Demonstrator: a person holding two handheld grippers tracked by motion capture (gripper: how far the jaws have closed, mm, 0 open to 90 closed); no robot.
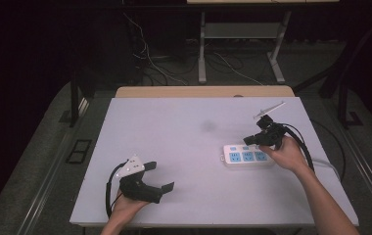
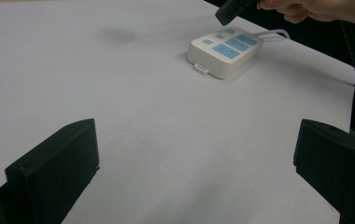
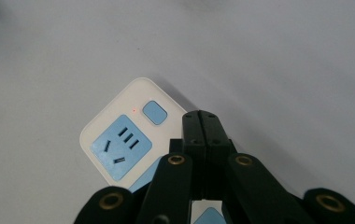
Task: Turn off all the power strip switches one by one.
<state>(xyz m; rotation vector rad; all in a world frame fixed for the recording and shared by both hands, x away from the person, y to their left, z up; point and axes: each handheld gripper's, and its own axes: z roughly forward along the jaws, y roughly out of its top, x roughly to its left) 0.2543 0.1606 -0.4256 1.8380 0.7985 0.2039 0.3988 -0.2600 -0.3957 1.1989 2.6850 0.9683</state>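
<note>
A white power strip (image 1: 245, 156) with blue sockets lies flat on the right half of the white table (image 1: 184, 132). My right gripper (image 1: 250, 139) hovers just above its far left end, jaws pressed together with nothing between them. In the right gripper view the shut tips (image 3: 201, 116) sit over the power strip (image 3: 119, 144), close to its blue button (image 3: 155, 112), beside which a tiny red light glows. My left gripper (image 1: 160, 175) rests open near the front left of the table. In its own view, the left gripper (image 2: 194, 163) holds nothing, with the power strip (image 2: 224, 49) and the right gripper (image 2: 227, 11) farther off.
A white cable (image 1: 328, 164) runs from the strip's right end off the table's right side. Behind the table stand a wooden edge (image 1: 203, 91) and a metal desk frame (image 1: 202, 49) with loose wires on the floor. Bare tabletop lies between the two grippers.
</note>
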